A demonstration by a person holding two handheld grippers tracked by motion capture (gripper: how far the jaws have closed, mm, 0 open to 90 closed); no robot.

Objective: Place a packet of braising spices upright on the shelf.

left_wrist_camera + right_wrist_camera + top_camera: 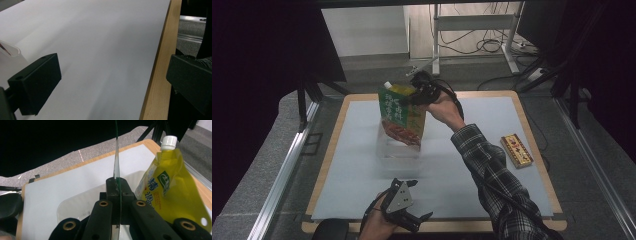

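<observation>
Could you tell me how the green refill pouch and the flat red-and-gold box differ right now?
The green refill pouch hangs in the air, upright, from the right claw, above a clear container. The flat red-and-gold box lies on the table's white mat, apart from both claws. The pouch is soft, with a white cap; the box is stiff and rectangular. Both are printed retail packs.

The green pouch (401, 116) is covering part of the clear container (398, 147) behind it, whose faint walls are blurring into the white mat (492, 165). In the right gripper view, the pouch is showing edge-on as a thin sheet, its print hidden, and the yellow pouch (175, 192) is running off the right edge. In the left gripper view, the container's corner (10, 50) is being cut off at the left edge. Print on the small box (516, 151) is too small to read.
</observation>
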